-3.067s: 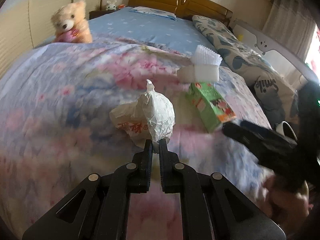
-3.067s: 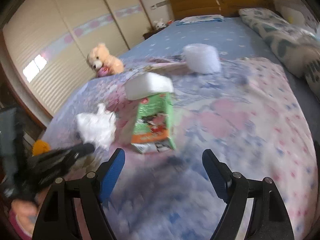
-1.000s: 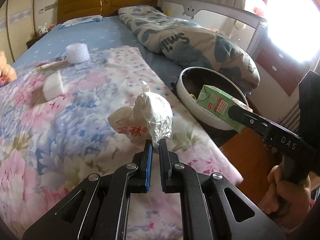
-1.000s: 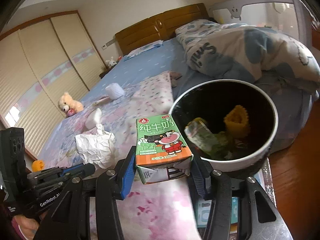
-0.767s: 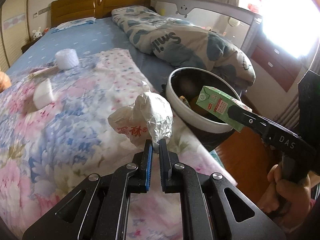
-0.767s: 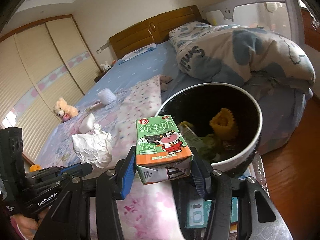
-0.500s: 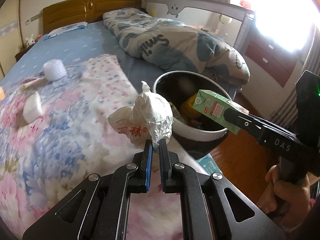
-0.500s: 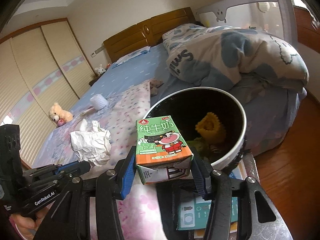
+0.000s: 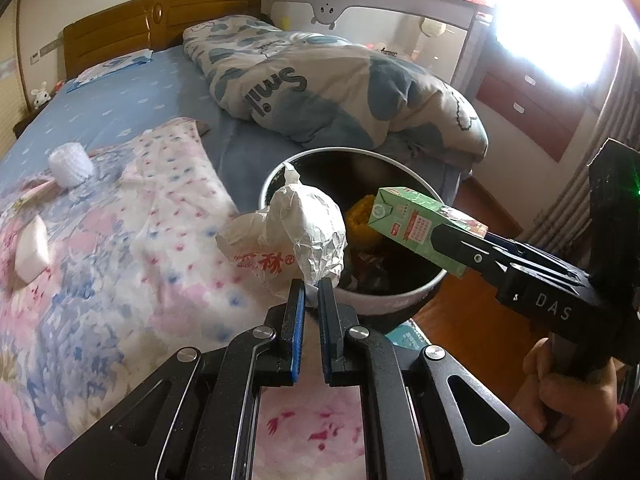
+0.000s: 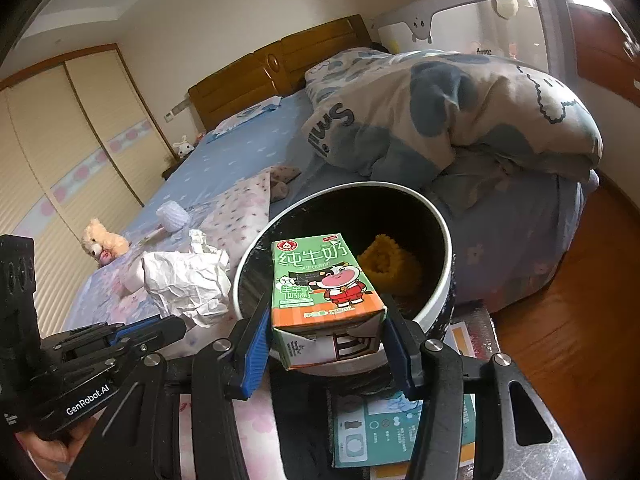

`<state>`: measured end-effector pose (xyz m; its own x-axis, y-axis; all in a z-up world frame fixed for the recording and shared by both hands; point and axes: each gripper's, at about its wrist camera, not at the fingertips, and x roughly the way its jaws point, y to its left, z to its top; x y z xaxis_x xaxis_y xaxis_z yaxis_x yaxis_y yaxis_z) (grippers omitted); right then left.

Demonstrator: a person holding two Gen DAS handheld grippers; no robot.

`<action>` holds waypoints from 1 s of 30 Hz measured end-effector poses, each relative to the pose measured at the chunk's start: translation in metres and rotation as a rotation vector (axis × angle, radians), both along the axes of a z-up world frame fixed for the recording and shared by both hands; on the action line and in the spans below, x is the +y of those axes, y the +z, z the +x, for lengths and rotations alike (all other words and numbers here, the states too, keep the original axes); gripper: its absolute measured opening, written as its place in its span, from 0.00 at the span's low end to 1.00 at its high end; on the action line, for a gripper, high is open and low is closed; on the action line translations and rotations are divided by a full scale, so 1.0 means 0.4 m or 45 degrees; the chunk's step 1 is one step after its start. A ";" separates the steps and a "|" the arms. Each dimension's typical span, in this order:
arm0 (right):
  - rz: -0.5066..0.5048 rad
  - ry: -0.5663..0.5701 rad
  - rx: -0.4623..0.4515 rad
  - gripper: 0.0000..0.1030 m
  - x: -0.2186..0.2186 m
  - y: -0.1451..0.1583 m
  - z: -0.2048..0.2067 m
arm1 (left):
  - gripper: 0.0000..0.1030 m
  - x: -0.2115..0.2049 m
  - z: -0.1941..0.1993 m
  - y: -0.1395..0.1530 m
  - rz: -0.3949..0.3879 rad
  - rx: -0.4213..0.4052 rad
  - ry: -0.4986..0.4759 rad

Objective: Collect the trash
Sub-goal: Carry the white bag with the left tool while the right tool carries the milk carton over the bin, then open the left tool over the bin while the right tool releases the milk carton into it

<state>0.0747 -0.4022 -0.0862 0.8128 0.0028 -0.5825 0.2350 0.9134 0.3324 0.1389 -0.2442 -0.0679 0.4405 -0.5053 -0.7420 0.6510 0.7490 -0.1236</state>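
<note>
Green milk carton (image 10: 326, 298) in right tongs (image 10: 326, 344), white bin (image 10: 440, 304) beneath, quilt (image 10: 460, 120) behind

A home bedroom: a wide bed (image 9: 120, 112) with a wooden headboard (image 9: 160, 24) at about eleven o'clock fills the left wrist view, a floral quilt (image 9: 120, 240) spread at nine o'clock and a rumpled printed duvet (image 9: 340, 92) at one o'clock. In the right wrist view, a sliding-door wardrobe (image 10: 60, 140) lines the wall at ten o'clock, a teddy bear (image 10: 102, 242) sits at nine o'clock, and a wood floor (image 10: 560, 320) shows at three o'clock.
</note>
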 end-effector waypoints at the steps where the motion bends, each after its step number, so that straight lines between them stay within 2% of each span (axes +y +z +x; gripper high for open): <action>1: -0.002 -0.001 0.000 0.50 -0.003 0.001 0.002 | 0.06 -0.007 0.004 0.000 0.001 -0.001 -0.002; 11: -0.025 -0.002 0.014 0.50 -0.023 0.006 0.029 | 0.06 -0.059 0.030 -0.008 0.005 0.022 -0.015; 30: -0.024 -0.014 0.048 0.50 -0.054 -0.005 0.063 | 0.06 -0.097 0.055 -0.033 0.037 0.052 -0.035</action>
